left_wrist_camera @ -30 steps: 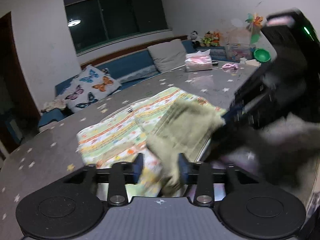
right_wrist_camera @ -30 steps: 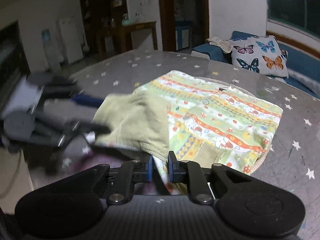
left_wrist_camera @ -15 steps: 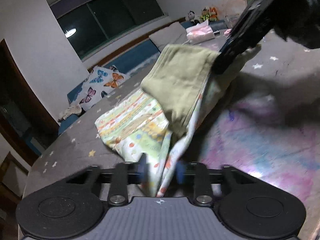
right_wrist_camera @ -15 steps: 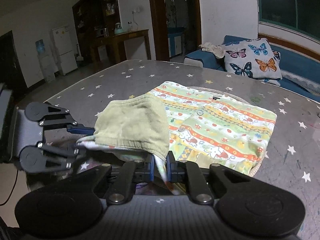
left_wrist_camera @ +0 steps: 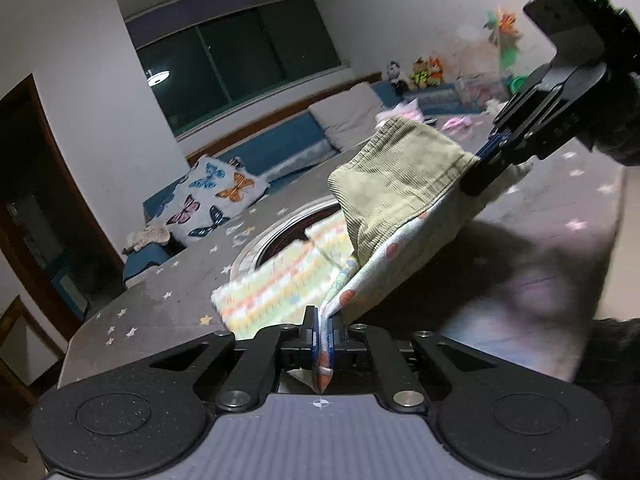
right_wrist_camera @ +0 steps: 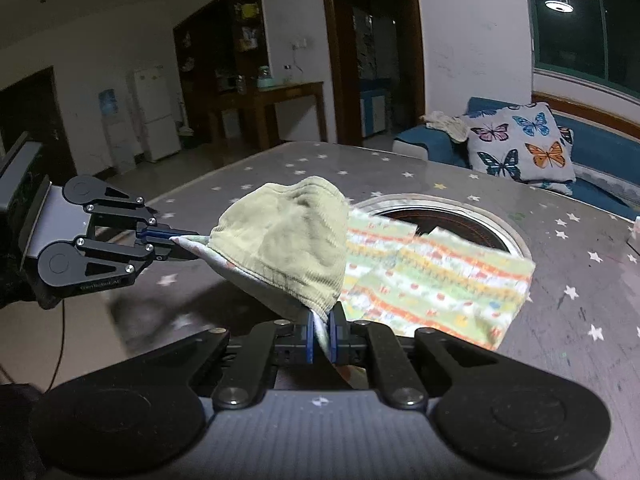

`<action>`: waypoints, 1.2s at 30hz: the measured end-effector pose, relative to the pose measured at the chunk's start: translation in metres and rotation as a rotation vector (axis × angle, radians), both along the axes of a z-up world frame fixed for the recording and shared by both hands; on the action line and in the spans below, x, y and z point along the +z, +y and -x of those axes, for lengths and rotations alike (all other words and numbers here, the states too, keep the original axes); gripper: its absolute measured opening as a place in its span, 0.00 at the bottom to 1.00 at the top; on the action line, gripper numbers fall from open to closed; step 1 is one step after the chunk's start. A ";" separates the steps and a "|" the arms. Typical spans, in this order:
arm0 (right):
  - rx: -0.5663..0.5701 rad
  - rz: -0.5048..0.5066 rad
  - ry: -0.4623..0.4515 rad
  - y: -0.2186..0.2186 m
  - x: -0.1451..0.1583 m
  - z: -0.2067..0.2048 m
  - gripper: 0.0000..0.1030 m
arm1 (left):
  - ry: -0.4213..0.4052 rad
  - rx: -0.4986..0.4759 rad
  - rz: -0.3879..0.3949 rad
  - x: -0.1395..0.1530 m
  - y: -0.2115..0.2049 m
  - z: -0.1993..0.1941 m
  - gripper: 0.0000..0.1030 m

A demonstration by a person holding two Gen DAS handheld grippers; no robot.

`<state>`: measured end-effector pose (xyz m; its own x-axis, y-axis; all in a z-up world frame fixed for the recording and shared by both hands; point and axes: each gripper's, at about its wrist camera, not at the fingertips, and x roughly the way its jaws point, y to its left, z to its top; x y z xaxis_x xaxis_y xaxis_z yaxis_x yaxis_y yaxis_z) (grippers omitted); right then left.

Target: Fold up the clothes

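Observation:
A child's garment (right_wrist_camera: 432, 280) in a pale striped print with an olive corduroy part (right_wrist_camera: 288, 240) hangs half lifted over the grey star-patterned table (right_wrist_camera: 280, 168). My right gripper (right_wrist_camera: 320, 336) is shut on one corner of its near edge. My left gripper (left_wrist_camera: 323, 336) is shut on the other corner, and a point of printed cloth sticks out behind its pads. Between them the edge is stretched taut, with the olive corduroy (left_wrist_camera: 400, 176) draped over it. Each view shows the other gripper across the cloth: the right gripper (left_wrist_camera: 480, 160) and the left gripper (right_wrist_camera: 172, 240). The garment's far end (left_wrist_camera: 280, 280) still lies on the table.
A dark round inset (right_wrist_camera: 440, 220) in the table shows behind the garment. A butterfly pillow (right_wrist_camera: 520, 148) lies on the blue sofa beyond the table. Pink items (left_wrist_camera: 456, 122) sit at the table's far end. The table edge (left_wrist_camera: 616, 208) runs close to the right gripper.
Both grippers have risen and pulled the near edge up and back. The left jaws have closed on the cloth. The garment has slid, uncovering the round inset.

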<state>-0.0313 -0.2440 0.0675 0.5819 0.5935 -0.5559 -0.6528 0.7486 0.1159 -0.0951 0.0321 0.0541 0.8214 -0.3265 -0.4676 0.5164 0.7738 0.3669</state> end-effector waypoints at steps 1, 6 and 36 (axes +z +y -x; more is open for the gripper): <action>0.005 -0.005 0.000 -0.003 0.004 0.007 0.06 | -0.008 -0.007 0.003 0.006 -0.001 0.008 0.05; 0.002 0.007 -0.019 -0.005 0.021 0.013 0.06 | -0.025 -0.011 0.035 0.024 -0.003 0.005 0.05; -0.291 0.127 0.084 0.023 -0.060 -0.209 0.17 | 0.210 0.322 0.072 -0.056 0.007 -0.226 0.21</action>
